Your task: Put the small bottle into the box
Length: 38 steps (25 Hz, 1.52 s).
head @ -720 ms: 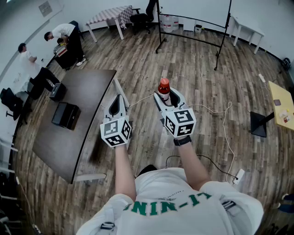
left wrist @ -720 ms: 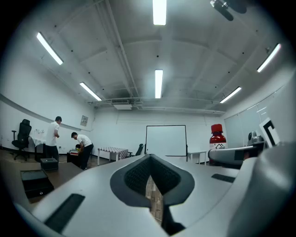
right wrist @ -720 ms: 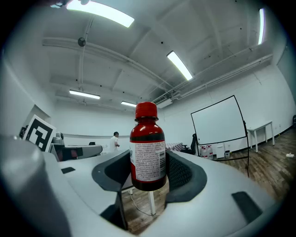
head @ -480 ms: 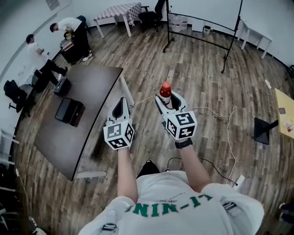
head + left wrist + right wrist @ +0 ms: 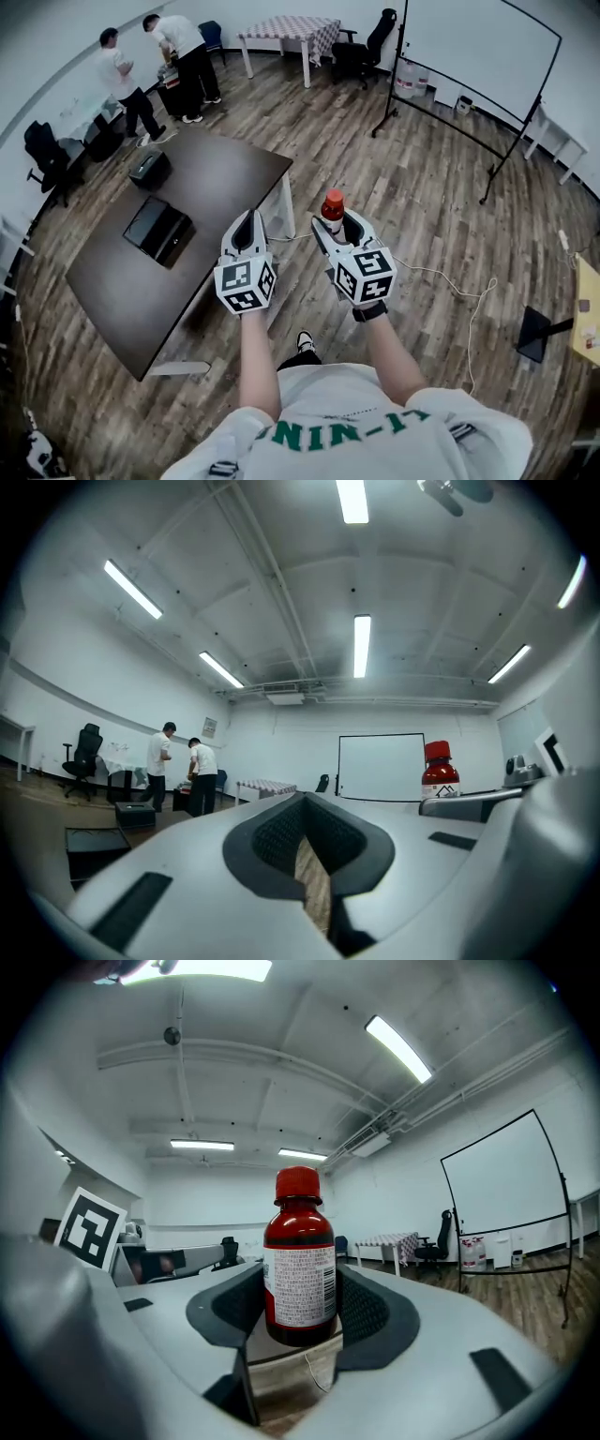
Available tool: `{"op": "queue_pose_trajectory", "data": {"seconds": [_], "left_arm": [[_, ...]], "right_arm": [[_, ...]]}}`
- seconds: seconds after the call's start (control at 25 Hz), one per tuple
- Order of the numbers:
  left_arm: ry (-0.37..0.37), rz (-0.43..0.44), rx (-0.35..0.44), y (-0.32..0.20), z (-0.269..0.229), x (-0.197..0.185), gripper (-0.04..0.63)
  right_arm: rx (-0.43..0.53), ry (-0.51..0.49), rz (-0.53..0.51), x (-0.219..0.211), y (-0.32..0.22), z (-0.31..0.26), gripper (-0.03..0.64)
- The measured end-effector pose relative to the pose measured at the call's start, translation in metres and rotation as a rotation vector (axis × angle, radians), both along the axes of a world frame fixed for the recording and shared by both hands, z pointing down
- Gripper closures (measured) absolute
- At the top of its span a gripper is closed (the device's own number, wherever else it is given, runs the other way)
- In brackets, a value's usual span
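A small dark-red bottle (image 5: pixel 333 208) with a red cap and a white label stands upright between the jaws of my right gripper (image 5: pixel 337 223), which is shut on it; the right gripper view shows the pads pressing on the bottle (image 5: pixel 300 1269) from both sides. To its left my left gripper (image 5: pixel 247 223) is held level with it, shut, with nothing in it. The bottle (image 5: pixel 439 772) also shows at the right of the left gripper view. A flat black box (image 5: pixel 159 230) lies on the dark table (image 5: pixel 216 178), ahead and left of both grippers.
A smaller black case (image 5: pixel 148 167) sits farther back on the table. Two people (image 5: pixel 178 47) stand at the far left wall. A whiteboard on a stand (image 5: pixel 478 56), a checkered table (image 5: pixel 291 28) and office chairs stand behind. A white cable (image 5: pixel 450 281) lies on the wooden floor.
The view has swung toward the table, which now lies closer and more central. Both grippers hold their pose, and the bottle stays gripped in the right one.
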<state>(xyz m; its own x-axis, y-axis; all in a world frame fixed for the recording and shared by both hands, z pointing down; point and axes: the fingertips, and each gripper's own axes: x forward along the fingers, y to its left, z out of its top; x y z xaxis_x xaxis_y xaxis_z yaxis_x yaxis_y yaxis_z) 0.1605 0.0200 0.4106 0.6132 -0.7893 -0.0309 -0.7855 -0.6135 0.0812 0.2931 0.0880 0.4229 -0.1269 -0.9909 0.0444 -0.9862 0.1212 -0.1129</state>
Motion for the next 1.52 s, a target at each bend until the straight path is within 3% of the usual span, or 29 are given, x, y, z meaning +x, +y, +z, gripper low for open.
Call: {"op": "queue_pose_trajectory", "data": {"seconds": [0.28,0.6,0.88,1.08,1.52], "left_arm": [[0.032,-0.142,0.005,-0.122,-0.013,-0.075,0.589],[0.014,-0.298,-0.049,-0.203,0.010,-0.162,0.589],[-0.001,-0.541,-0.101,-0.243,0.032,-0.262,0.589],[0.019,-0.723,-0.094,-0.282,0.027,-0.332,0.589],[0.027,-0.975,-0.063,-0.365,0.016,-0.401,0.589]], "right_arm": [[-0.018,0.017,-0.163,-0.075,-0.138,-0.010,0.383],[-0.061,0.032,-0.361,-0.177,-0.255,0.003,0.383],[-0.084,0.011,-0.592,-0.279,-0.334,0.016,0.383],[-0.074,0.040,-0.781,-0.350,-0.385,0.018,0.382],[-0.039,0.079,-1.058,-0.424,-0.491,0.007,0.382]]}}
